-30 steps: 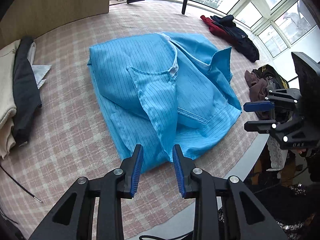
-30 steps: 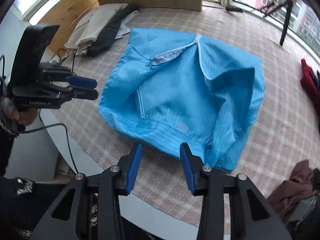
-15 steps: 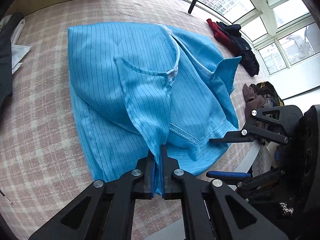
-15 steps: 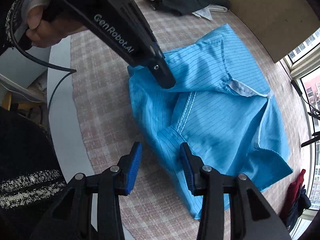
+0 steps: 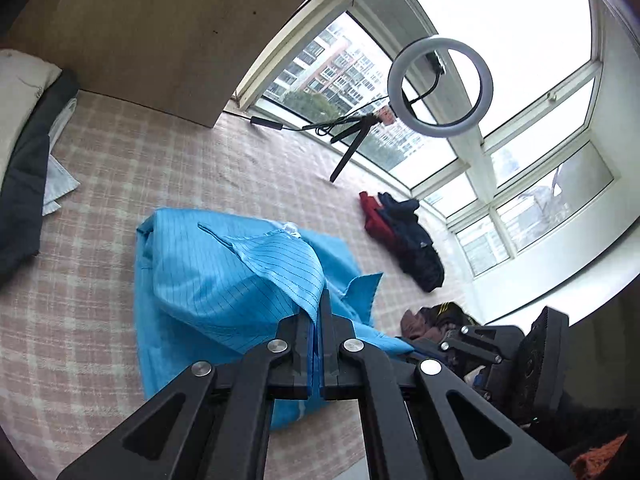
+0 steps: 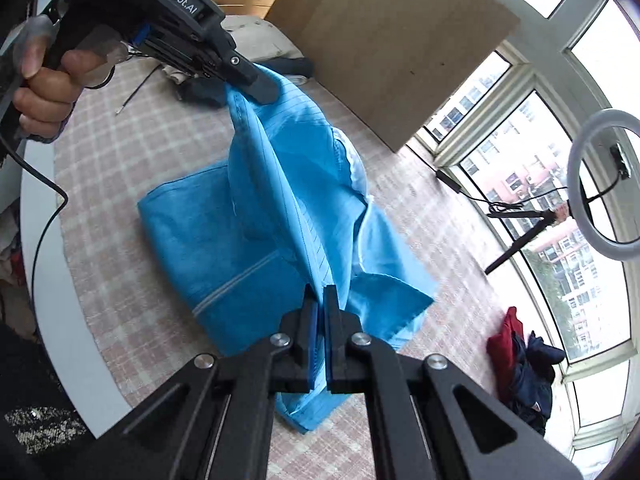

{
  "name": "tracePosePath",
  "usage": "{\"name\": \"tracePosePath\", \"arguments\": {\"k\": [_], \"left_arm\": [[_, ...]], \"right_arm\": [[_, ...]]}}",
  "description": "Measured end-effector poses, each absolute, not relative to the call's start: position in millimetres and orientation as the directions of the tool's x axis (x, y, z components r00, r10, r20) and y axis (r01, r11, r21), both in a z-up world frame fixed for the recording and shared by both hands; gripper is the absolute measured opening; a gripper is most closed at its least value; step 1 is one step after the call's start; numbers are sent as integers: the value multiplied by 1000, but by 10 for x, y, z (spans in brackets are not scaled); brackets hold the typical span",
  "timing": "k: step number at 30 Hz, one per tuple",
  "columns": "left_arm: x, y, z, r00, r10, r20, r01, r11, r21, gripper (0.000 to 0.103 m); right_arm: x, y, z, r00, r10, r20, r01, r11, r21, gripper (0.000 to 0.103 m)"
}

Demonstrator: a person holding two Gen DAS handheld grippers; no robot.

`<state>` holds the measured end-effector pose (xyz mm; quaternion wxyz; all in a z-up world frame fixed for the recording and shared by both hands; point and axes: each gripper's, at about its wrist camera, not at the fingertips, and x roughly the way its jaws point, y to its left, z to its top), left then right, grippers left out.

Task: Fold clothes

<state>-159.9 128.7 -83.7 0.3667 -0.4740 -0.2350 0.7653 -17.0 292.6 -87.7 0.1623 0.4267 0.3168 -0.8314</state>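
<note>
We hold the blue garment (image 6: 260, 240) partly lifted off the desk (image 6: 120, 168), left hand-held gripper (image 5: 317, 320) and right hand-held gripper (image 6: 321, 312) each clamped on its edge; thin bites may slip, collapsing the fold.

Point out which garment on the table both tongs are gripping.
The blue striped garment: left tongs and right tongs pinch it; the red-and-navy pile lies untouched.

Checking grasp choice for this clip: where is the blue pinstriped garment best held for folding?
By its near hem, from the table's near side. The blue pinstriped garment lies with that edge toward the person; the left gripper and right gripper are both shut on it, lifting it taut between them.
</note>
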Motion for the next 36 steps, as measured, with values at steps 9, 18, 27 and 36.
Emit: {"name": "tracePosePath", "arguments": {"k": [9,18,27,36], "left_arm": [[-1481,1154,-1487,-190,720,-668,-152,-693,-704,19],[-1185,1478,-1169,-148,586,-797,-296,-795,-530,32],[-1220,1390,-1192,-177,846,-503,-215,-532,-819,0],[-1265,1244,-1191,-220,712,-667,-260,-702,-663,5]], "right_arm": [[-56,2743,-1266,-555,50,-830,547,-730,-410,2],[84,2617,-1275,-571,39,-820,572,-698,-431,2],[161,2769,-1253,-559,15,-829,528,-765,-370,2],[188,2754,-1421,-498,-16,-867,522,-804,-285,3]]}}
